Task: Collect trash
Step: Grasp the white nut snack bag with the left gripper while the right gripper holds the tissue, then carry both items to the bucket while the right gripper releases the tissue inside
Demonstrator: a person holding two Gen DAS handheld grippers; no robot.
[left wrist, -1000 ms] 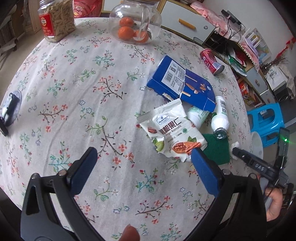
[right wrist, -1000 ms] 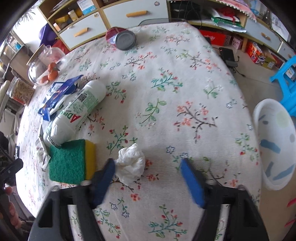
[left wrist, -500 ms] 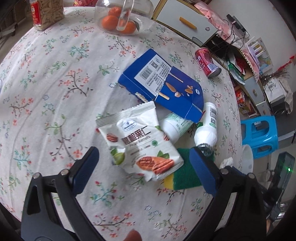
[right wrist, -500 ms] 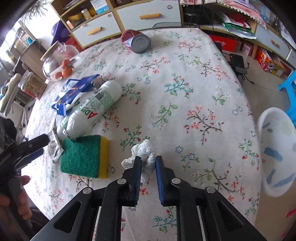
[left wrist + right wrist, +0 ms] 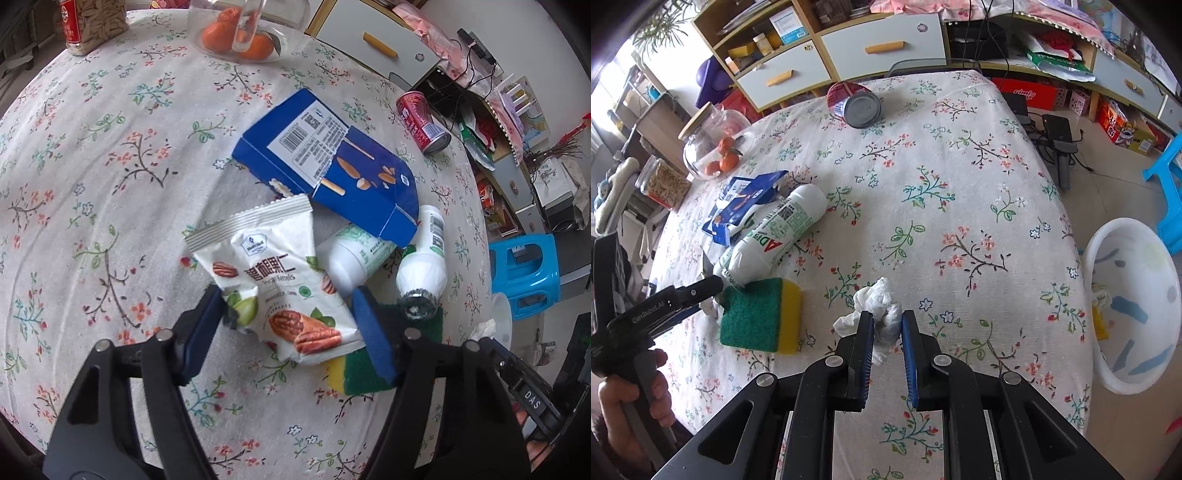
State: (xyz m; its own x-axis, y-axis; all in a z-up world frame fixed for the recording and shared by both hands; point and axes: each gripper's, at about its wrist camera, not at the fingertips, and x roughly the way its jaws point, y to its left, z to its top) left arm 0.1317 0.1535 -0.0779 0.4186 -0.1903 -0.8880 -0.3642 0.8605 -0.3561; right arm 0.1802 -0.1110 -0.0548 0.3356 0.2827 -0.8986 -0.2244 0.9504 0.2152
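Right jaws clamp tissue [image 5: 882, 314]; left jaws closing around snack bag [image 5: 277, 280].

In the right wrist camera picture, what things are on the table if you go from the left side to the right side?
Jar of seeds → glass jar with oranges → blue box → white bottle → red can → crumpled tissue, pinched in the right gripper.

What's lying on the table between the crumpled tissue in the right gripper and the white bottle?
In the right wrist view, the green and yellow sponge lies between the tissue and the white bottle, touching the bottle's neck end.
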